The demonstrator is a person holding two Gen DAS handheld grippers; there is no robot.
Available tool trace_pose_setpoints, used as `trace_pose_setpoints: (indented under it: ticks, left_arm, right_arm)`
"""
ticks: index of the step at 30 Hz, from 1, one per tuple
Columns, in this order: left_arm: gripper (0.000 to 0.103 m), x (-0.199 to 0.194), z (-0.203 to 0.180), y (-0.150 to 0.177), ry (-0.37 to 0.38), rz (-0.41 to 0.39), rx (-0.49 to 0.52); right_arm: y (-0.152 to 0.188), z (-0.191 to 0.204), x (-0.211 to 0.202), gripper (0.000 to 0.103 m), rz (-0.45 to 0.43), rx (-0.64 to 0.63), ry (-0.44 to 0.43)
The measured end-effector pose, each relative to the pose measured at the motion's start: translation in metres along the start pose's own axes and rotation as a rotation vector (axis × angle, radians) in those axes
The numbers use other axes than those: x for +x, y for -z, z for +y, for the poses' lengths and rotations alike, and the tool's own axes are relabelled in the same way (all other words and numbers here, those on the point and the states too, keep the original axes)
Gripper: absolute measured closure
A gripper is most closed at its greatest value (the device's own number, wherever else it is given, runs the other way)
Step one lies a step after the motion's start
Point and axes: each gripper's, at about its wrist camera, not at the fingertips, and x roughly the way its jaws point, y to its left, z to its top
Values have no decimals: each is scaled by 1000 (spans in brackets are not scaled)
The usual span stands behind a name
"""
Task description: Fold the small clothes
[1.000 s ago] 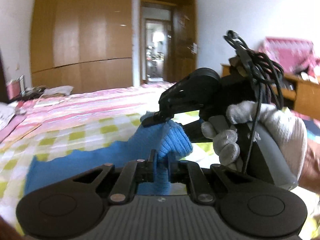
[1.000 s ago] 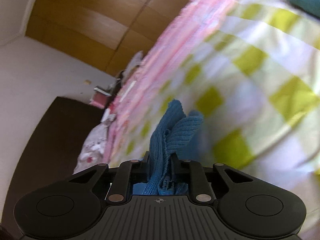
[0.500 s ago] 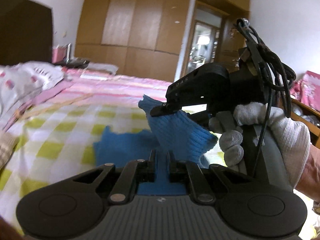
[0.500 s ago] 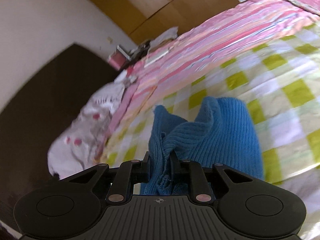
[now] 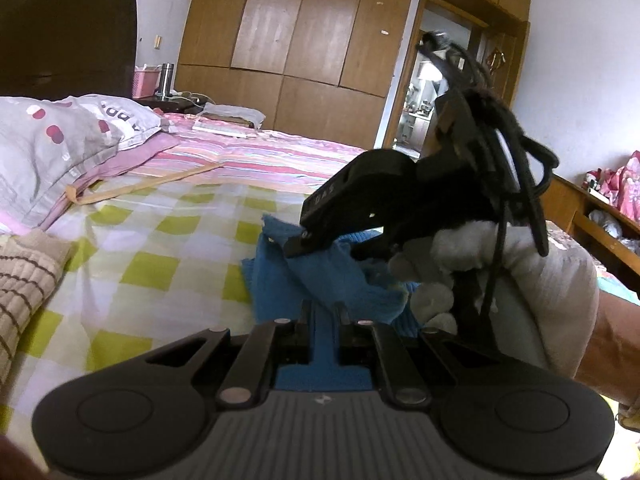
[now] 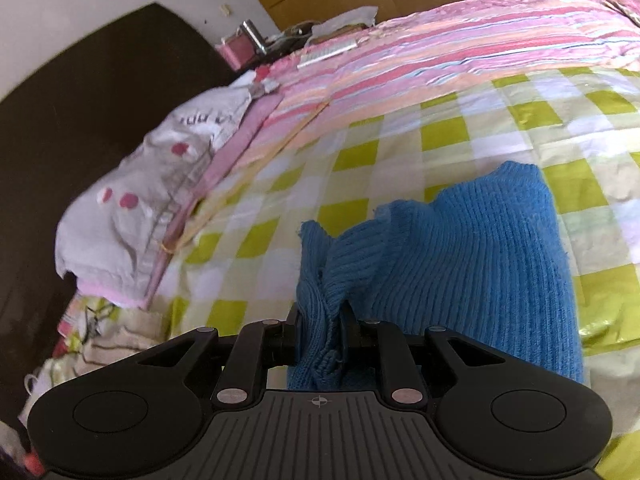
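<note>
A small blue knitted garment [image 6: 472,256] lies partly doubled over on the green-checked bedsheet [image 6: 400,136]. My right gripper [image 6: 323,318] is shut on a bunched edge of it. The same blue garment [image 5: 332,276] shows in the left wrist view, where my left gripper [image 5: 323,312] is shut on another edge. Just ahead to the right, the right gripper [image 5: 298,244] pinches the raised cloth, held by a white-gloved hand [image 5: 516,280].
A spotted pillow [image 5: 48,136] and a dark headboard [image 5: 60,32] lie at the left. A beige striped cloth [image 5: 24,264] rests at the near left. Beyond the pink striped blanket [image 5: 248,156] stand wooden wardrobes [image 5: 304,28] and a doorway [image 5: 428,92].
Both grippers have swung across the bed toward the pillow side, carrying the blue garment's edges; the cloth now lies doubled over itself, and both views have rolled.
</note>
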Motion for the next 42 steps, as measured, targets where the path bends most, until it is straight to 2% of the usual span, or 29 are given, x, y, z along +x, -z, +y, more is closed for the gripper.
trace_pose_setpoints:
  ticks: [3, 6, 7, 11, 15, 17, 20, 23, 28, 32, 35, 42]
  left_arm:
    - [87, -2, 3, 1, -11, 6, -3]
    - [87, -1, 8, 0, -16, 13, -1]
    - [87, -1, 10, 0, -16, 15, -5]
    - [86, -3, 13, -1, -19, 14, -23]
    - [85, -6, 10, -1, -2, -3, -22]
    - [79, -6, 6, 0, 7, -16, -16]
    - [77, -1, -1, -4, 33, -33, -8]
    - [77, 9, -10, -4, 55, -34, 30]
    - [77, 23, -8, 9, -8, 31, 91]
    - [77, 36, 6, 14, -82, 108, 73]
    - [75, 44, 17, 19, -98, 158, 28]
    - [75, 39, 13, 21, -106, 143, 50]
  right_arm:
    - [4, 7, 8, 85, 24, -36, 19]
    - [8, 14, 11, 80, 46, -88, 21]
    - [9, 15, 10, 78, 49, -90, 12]
    - [9, 17, 2, 77, 79, -80, -69]
    - [5, 18, -22, 77, 35, -102, -86]
    - [1, 15, -31, 76, 10, -119, -69]
    - [-5, 11, -36, 76, -15, -149, -22]
    - [-7, 7, -24, 76, 1, -145, 0]
    - [5, 10, 3, 76, 99, -145, -42]
    - [14, 16, 19, 76, 132, -130, -74]
    - [18, 24, 26, 76, 142, -138, -86]
    - [25, 41, 23, 76, 122, -222, -57]
